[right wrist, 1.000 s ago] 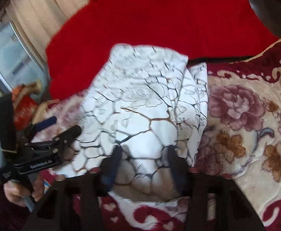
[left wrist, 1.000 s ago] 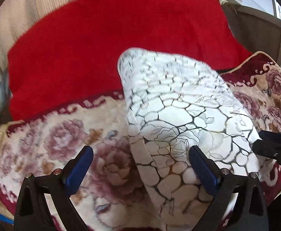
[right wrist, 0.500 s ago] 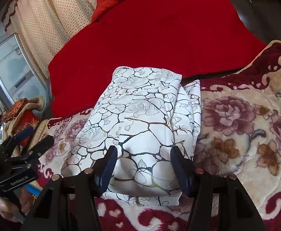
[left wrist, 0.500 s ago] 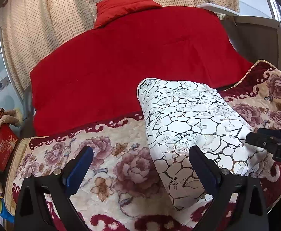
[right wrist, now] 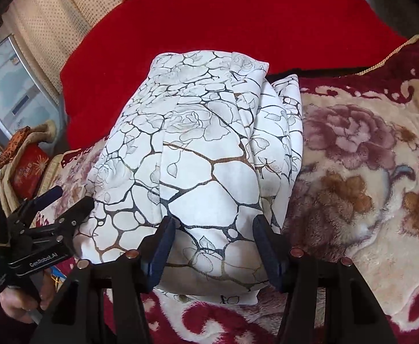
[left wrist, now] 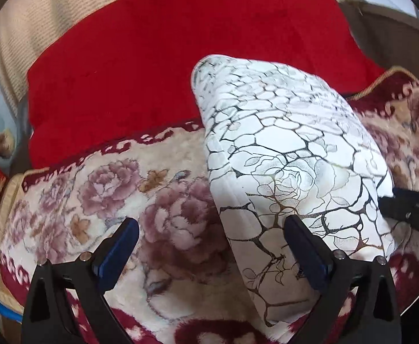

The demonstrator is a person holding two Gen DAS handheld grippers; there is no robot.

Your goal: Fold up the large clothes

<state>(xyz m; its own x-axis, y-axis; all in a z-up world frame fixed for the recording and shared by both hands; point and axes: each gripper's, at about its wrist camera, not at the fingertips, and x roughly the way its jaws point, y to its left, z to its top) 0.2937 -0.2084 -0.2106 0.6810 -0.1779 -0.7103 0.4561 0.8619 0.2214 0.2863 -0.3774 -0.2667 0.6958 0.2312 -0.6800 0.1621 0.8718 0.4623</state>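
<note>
We see the folded white garment (right wrist: 201,154) lying on the floral blanket (right wrist: 367,172), filling the centre of the right wrist frame. The right gripper (right wrist: 213,240) straddles its near end, fingers half spread; whether the pads press the cloth we cannot tell. In the left wrist frame, the left gripper (left wrist: 209,246) stands wide, the garment's left edge between its fingers, its right finger (left wrist: 304,246) over the cloth.

Folded white garment (right wrist: 203,154) — floral blanket (right wrist: 367,172)
</note>
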